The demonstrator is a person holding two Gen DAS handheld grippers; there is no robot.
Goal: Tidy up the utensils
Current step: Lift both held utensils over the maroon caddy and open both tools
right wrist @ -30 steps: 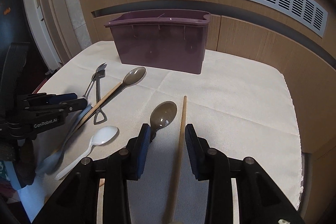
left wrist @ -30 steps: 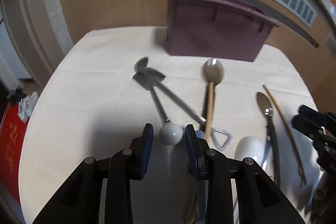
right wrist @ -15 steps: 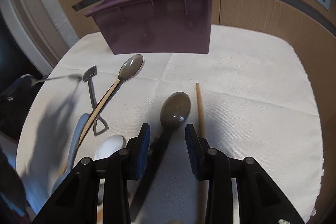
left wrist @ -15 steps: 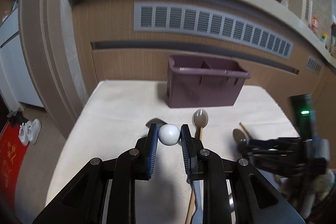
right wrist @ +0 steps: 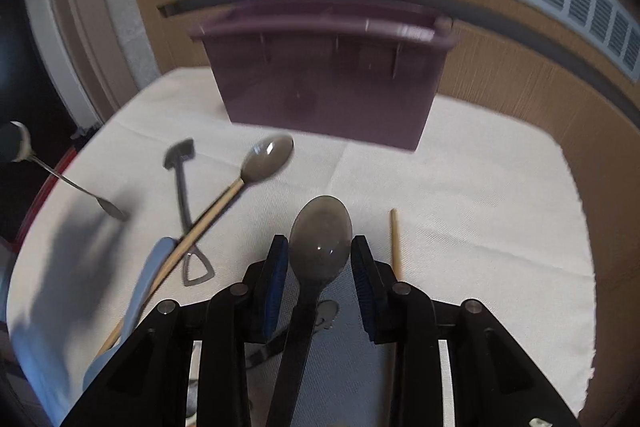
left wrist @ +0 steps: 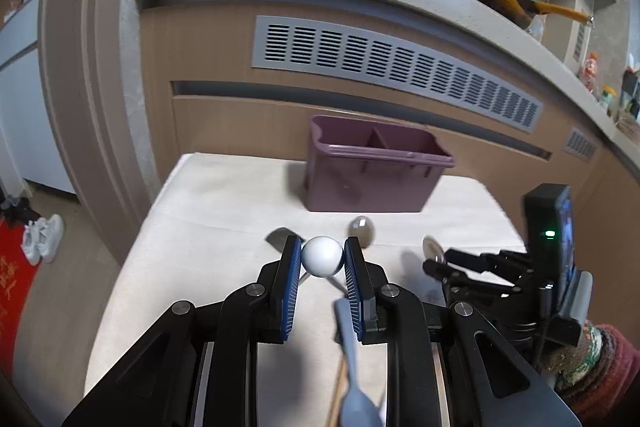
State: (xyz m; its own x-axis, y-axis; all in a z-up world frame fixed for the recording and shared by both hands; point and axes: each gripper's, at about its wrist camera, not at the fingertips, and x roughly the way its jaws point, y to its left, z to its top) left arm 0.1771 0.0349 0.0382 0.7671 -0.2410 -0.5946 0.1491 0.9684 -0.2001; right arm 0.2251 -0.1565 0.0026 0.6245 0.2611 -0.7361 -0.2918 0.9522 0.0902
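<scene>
My left gripper [left wrist: 322, 263] is shut on the white ball end [left wrist: 322, 261] of a thin metal spoon and holds it above the table; the same spoon [right wrist: 68, 183] shows in the air at the left of the right wrist view. My right gripper [right wrist: 320, 257] holds a dark spoon [right wrist: 320, 231] by its handle, bowl forward and lifted off the cloth. The purple two-compartment bin [left wrist: 372, 167] stands at the back of the table, also seen in the right wrist view [right wrist: 324, 75].
On the cream cloth [right wrist: 480, 187] lie a wooden-handled spoon [right wrist: 256, 171], a small metal shovel [right wrist: 186, 195], a blue utensil [right wrist: 144, 291] and a wooden chopstick [right wrist: 395, 239]. A cabinet with a vent grille [left wrist: 392, 67] stands behind the table.
My left gripper closed on the ball-ended spoon and lifted it off the table. My right gripper took the dark spoon and raised it, moving toward the bin.
</scene>
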